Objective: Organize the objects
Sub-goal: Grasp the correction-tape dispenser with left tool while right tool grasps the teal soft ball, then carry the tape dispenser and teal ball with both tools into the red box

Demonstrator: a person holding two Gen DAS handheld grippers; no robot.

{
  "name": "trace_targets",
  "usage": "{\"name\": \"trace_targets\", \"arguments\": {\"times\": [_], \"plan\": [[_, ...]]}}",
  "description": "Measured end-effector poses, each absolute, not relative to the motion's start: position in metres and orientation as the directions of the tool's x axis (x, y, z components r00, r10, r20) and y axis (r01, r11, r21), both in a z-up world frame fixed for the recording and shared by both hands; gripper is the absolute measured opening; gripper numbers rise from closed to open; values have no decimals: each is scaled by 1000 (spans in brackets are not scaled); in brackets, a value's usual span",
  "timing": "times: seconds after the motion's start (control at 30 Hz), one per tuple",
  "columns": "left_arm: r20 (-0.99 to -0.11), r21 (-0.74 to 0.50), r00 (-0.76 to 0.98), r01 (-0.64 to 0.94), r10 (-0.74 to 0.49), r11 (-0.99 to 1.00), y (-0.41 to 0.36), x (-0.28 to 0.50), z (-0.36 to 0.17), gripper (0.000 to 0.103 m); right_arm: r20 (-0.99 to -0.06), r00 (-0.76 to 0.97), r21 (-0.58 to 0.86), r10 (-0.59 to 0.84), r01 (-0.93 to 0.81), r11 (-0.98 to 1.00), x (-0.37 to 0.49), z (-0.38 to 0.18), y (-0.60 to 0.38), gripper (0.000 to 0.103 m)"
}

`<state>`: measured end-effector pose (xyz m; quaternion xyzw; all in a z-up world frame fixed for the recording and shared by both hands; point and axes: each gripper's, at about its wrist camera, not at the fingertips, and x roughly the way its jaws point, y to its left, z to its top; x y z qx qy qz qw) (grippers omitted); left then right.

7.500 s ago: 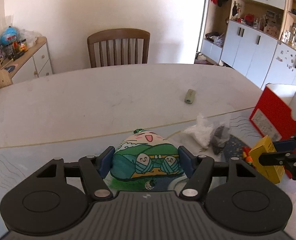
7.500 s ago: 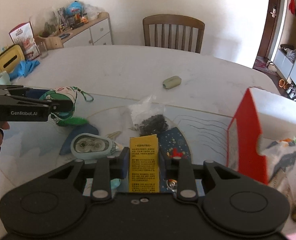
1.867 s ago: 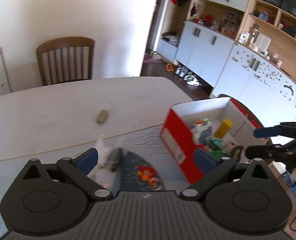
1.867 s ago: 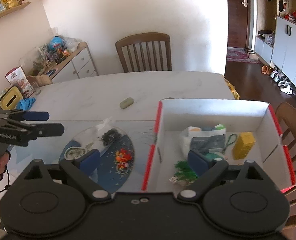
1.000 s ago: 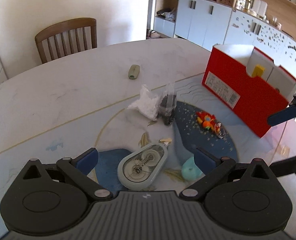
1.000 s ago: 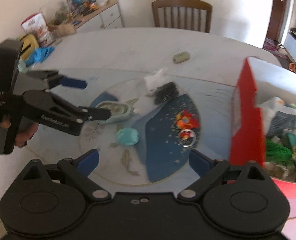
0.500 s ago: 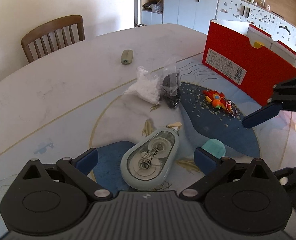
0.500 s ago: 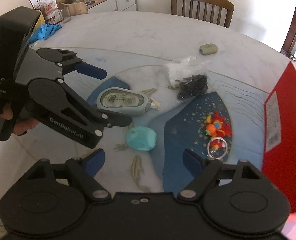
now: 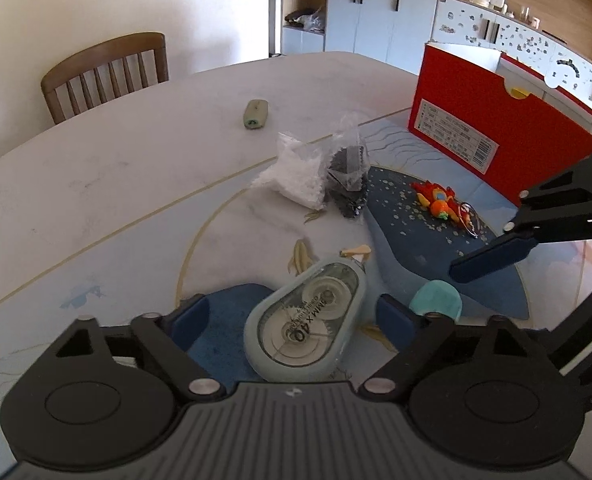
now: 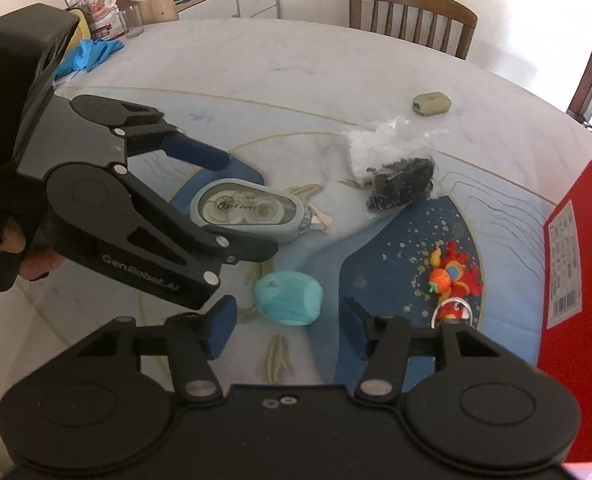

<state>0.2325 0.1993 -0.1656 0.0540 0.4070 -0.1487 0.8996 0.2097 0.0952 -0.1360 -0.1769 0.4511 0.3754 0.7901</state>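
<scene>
A pale blue-grey correction tape dispenser (image 9: 305, 322) lies on the table between the fingers of my open left gripper (image 9: 292, 322); it also shows in the right wrist view (image 10: 248, 210). A small turquoise rounded object (image 10: 290, 298) lies just ahead of my open right gripper (image 10: 286, 330), between its fingertips; it also shows in the left wrist view (image 9: 435, 300). A red box (image 9: 495, 132) stands at the right. An orange-red toy keychain (image 10: 453, 276), a bag of dark bits (image 10: 401, 184) and a white bag (image 9: 297, 174) lie on the mat.
A grey-green small case (image 9: 256, 114) lies farther back on the white table (image 9: 136, 152). A wooden chair (image 9: 104, 72) stands behind it. Blue gloves (image 10: 92, 54) and a glass (image 10: 132, 20) sit at the far left edge. White cabinets (image 9: 379, 24) line the right wall.
Both grippers have come lower and closer to the table. The left one now straddles the tape dispenser; the right one has closed in on the turquoise object. Both stay open.
</scene>
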Motion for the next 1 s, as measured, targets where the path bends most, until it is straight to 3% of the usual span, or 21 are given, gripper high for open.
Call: {"name": "trace_targets", "arguments": {"times": [0.27,0.37,0.5,1.0], "plan": [[-747,-22,626,314,-224,949,196,230,-164,63,-845,317,47,430,-758,651,212,-139,101,47],[-748,-22,628,301,-215,953,195,227,-164,63,-846,320,46,427,-753,656,212,-141,100,46],[-751,-22,627,286,-204,958,194,225,-163,62,-840,322,50,436,-755,654,210,-141,99,38],[-751,-31,644,190,-148,981,185,208,-152,61,-813,360,76,457,-712,698,195,-115,60,38]]}}
